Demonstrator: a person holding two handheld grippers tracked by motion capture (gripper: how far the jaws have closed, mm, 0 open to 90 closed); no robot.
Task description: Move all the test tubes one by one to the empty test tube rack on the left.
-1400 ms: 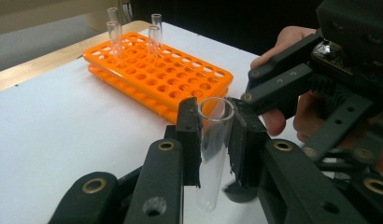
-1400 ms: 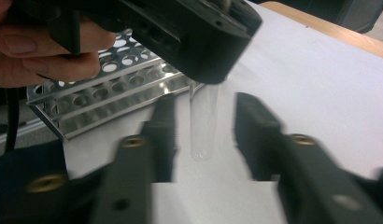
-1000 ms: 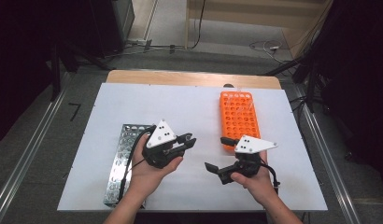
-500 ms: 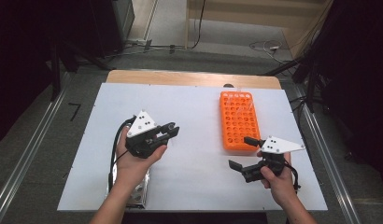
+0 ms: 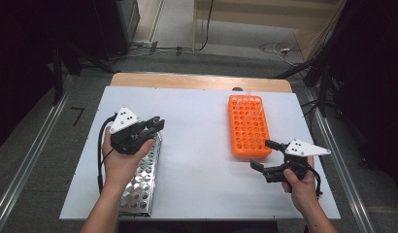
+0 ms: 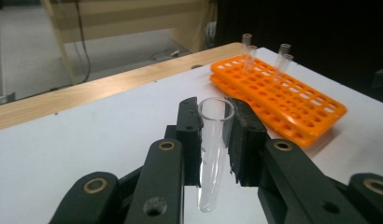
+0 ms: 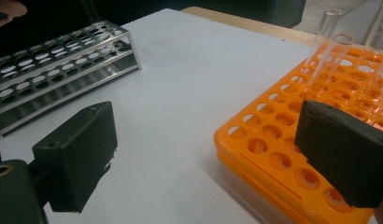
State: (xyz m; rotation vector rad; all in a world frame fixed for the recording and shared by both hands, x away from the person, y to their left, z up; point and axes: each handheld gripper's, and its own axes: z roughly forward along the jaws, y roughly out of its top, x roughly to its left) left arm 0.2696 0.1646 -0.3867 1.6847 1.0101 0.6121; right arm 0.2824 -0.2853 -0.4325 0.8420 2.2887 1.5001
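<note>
A clear test tube (image 6: 212, 158) stands upright between the jaws of my left gripper (image 6: 216, 116), which is shut on it. In the high view the left gripper (image 5: 156, 125) hovers over the far end of the metal tube rack (image 5: 139, 179) at the table's left. The orange tube rack (image 5: 249, 126) lies at the right, with a few clear tubes (image 5: 245, 101) standing at its far end. My right gripper (image 5: 264, 156) is open, just off the orange rack's near end; nothing sits between its jaws (image 7: 208, 158). The orange rack (image 7: 283, 149) lies right behind them.
The white table top (image 5: 202, 160) lies bare between the two racks. A wooden strip (image 5: 197, 80) runs along its far edge. The metal rack (image 7: 54, 79) appears at the far left of the right gripper view. Cables lie on the floor beyond the table.
The two grippers were close together at the table's middle. The left one has moved left over the metal rack; the right one has moved right and nearer the front edge.
</note>
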